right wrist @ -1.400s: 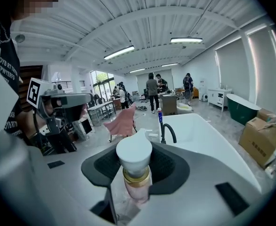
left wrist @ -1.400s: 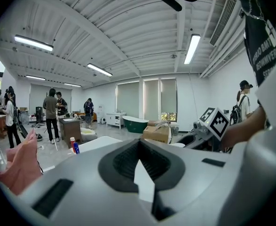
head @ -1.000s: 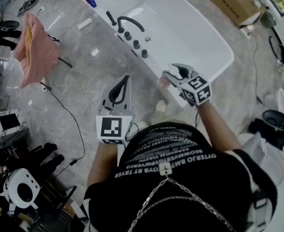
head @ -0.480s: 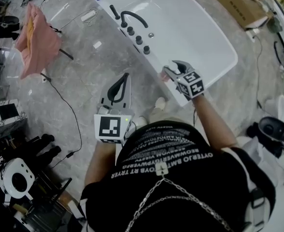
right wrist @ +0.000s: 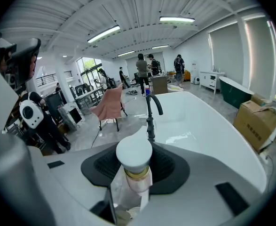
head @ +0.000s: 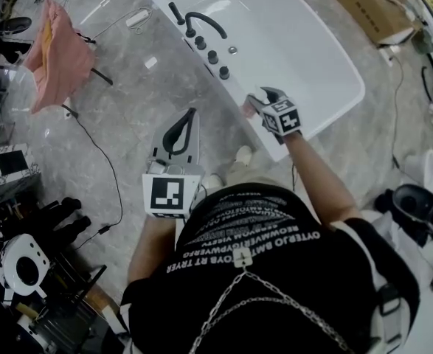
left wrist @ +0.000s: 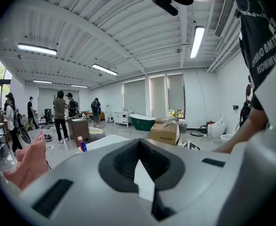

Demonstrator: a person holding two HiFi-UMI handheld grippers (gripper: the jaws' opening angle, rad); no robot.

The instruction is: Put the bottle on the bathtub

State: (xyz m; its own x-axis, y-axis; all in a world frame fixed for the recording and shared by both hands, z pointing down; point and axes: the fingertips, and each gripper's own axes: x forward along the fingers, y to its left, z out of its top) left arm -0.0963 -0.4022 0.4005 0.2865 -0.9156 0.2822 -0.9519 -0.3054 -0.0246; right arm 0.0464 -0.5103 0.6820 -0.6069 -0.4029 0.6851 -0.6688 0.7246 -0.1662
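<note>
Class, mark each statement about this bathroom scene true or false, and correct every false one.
1. The right gripper holds a white-capped bottle. True.
2. The left gripper grips the pink towel. False: its jaws are together with nothing between them, and the towel hangs well apart from it.
3. The faucet on the bathtub is black. True.
4. The bottle stands on the bathtub. False: it sits between the right gripper's jaws, near the bathtub's rim.
5. The cardboard box lies inside the bathtub. False: it sits outside, beyond the bathtub's far side.
</note>
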